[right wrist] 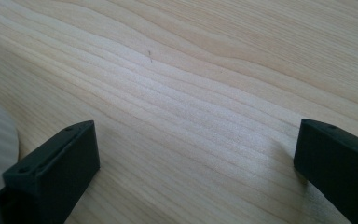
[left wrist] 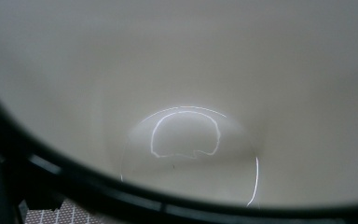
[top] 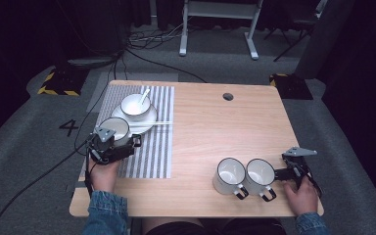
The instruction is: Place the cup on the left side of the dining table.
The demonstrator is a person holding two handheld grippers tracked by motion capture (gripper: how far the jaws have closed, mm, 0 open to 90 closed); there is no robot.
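On the left side of the pale wooden table, we see the left gripper over a grey striped placemat, held by the person's left hand. It sits right at a white enamel mug with a dark rim, which is tipped toward the gripper; in the left gripper view we look straight into that mug's glossy white inside, its dark rim curving along the bottom. Whether the jaws pinch the mug we cannot tell. Just behind it on the placemat stands a white bowl with a white spoon on a white saucer.

Near the table's front right, two more white enamel mugs with dark rims stand touching side by side, one to the left and one to the right. The right gripper, in the person's right hand, lies just beside the right mug. In the right gripper view we see its two black jaws spread wide over bare wood, with nothing between them.
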